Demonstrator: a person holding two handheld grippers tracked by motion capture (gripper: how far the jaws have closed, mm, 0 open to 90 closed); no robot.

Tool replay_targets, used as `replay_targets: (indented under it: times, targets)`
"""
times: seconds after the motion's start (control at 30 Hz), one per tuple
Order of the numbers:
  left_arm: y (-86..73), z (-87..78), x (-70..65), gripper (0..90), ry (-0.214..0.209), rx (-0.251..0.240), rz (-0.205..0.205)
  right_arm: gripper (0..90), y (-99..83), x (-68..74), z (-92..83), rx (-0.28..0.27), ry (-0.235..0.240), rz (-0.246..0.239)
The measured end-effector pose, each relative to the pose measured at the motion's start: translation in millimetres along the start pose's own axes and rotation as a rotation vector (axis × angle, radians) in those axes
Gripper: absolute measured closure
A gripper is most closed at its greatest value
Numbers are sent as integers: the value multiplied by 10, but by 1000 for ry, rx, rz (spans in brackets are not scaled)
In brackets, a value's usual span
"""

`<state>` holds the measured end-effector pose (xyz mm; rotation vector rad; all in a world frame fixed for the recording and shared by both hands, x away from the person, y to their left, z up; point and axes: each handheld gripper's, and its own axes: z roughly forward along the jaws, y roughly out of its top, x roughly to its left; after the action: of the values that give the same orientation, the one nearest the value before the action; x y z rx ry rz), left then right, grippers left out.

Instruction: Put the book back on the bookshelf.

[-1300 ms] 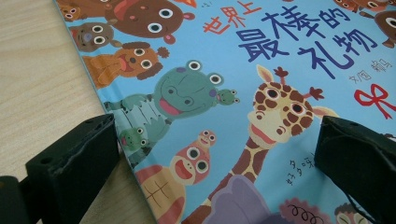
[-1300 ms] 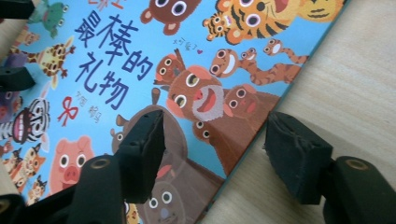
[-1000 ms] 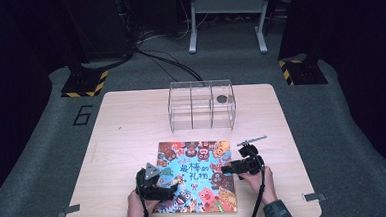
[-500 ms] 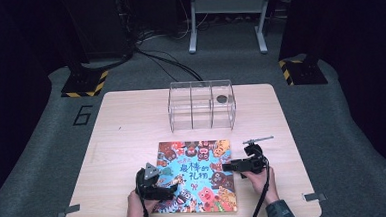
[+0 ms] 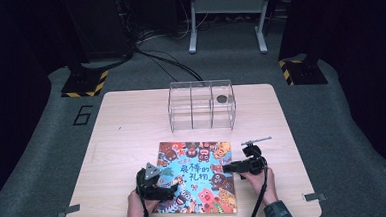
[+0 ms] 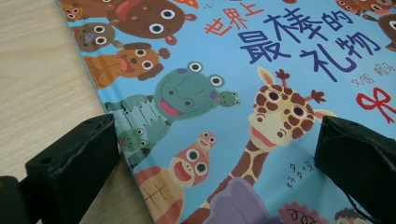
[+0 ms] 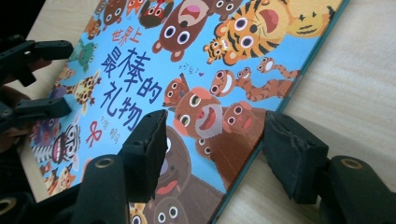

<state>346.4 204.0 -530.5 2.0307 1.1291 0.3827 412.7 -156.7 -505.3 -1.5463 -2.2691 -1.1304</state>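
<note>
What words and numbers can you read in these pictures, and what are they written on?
"世界上" in small red letters, at the top of the picture book's cover.
"最棒的礼物" in big blue letters, on the same cover, just below.
"6" in dark paint on the grey floor mat, left of the table.
The small black writing by the red bow and the tiny handwritten marks near the animals are too small to read.

A light wooden worktop point(image 5: 122, 137) stands on grey carpet point(image 5: 43, 161). Toward its far edge sits a clear three-compartment box point(image 5: 201, 105); a small dark round object point(image 5: 222, 98) lies in the right-hand compartment. The number 6 point(image 5: 83, 114) is marked on the carpet beside the worktop's left far corner. Two yellow-and-black striped bases point(image 5: 83, 86) flank the far side. Cables point(image 5: 163, 60) run across the floor toward a grey metal frame point(image 5: 226, 9).
</note>
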Motion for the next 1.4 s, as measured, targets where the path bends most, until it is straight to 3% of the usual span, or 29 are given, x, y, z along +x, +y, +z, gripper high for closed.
replay_targets:
  times: [0.1, 0.13, 0.17, 0.37, 0.7, 0.8, 0.93, 1.13, 1.27, 1.4]
  targets:
    - [0, 4, -3, 0, -1, -4, 3, 393, 20, -13, 15, -16, -19, -16]
    - [-2, 9, -7, 0, 3, -10, 2, 393, 23, -4, 19, -17, -19, 6]
    - [0, 0, 0, 0, 3, 6, 14, 393, 28, -12, 22, -22, -19, 1]
    - [4, 25, -15, 0, 3, -16, 4, 379, 48, -49, 39, -52, -15, 7]
    - [12, 24, -17, 0, 3, -8, 5, 353, 26, -180, 7, -88, 100, 90]
    - [9, 23, -13, 0, -1, -13, 1, 353, 21, -202, -6, -111, 117, 79]
    - [9, 7, 11, 0, -24, -11, -14, 357, 25, -194, -69, -134, 152, 94]
    - [6, 14, 10, 0, -19, -24, -21, 359, 15, -222, -88, -153, 186, 122]
    - [6, 17, -7, 0, -6, -18, -21, 363, 1, -232, -65, -143, 174, 122]
    - [7, 25, -18, 0, 1, -14, 1, 360, 3, -217, 4, -105, 128, 129]
